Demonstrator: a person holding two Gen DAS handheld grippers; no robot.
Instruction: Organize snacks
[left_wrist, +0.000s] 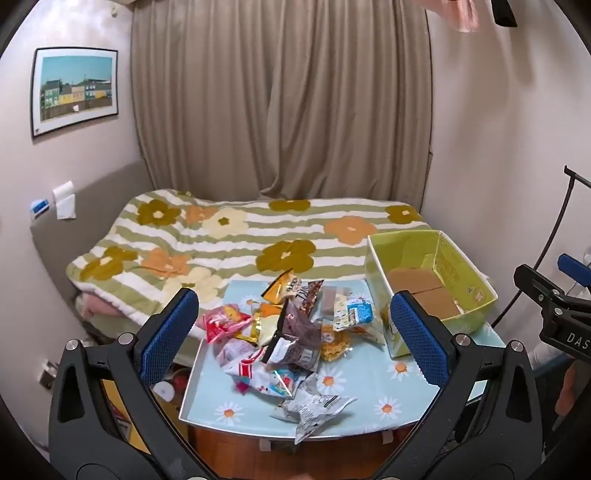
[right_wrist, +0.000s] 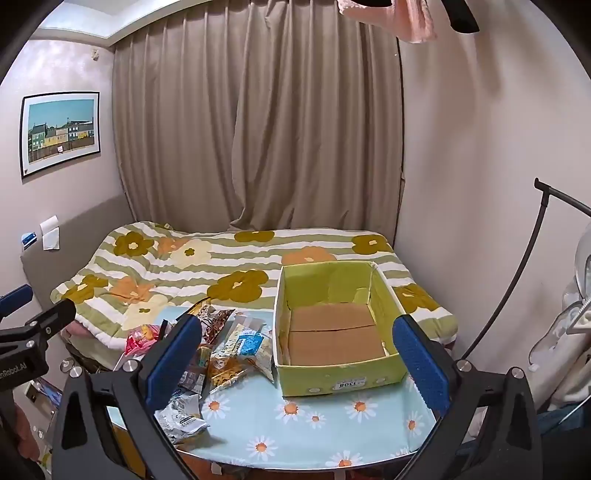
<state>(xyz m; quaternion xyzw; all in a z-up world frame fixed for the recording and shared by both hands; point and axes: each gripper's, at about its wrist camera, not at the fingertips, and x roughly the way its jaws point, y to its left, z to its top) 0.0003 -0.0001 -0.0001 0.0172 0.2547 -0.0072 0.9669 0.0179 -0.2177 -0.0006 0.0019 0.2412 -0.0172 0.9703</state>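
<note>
A heap of snack packets lies on the left half of a small table with a light blue daisy cloth. An open yellow-green cardboard box stands at the table's right, and nothing shows inside it. In the right wrist view the same box is straight ahead and the snack packets lie to its left. My left gripper hangs open above the heap, touching nothing. Just as wide open, my right gripper frames the box's front edge with nothing held.
A bed with a flowered striped blanket lies behind the table, with curtains beyond. A black metal stand and white bags are at the right wall. Wood floor shows below the table's front edge.
</note>
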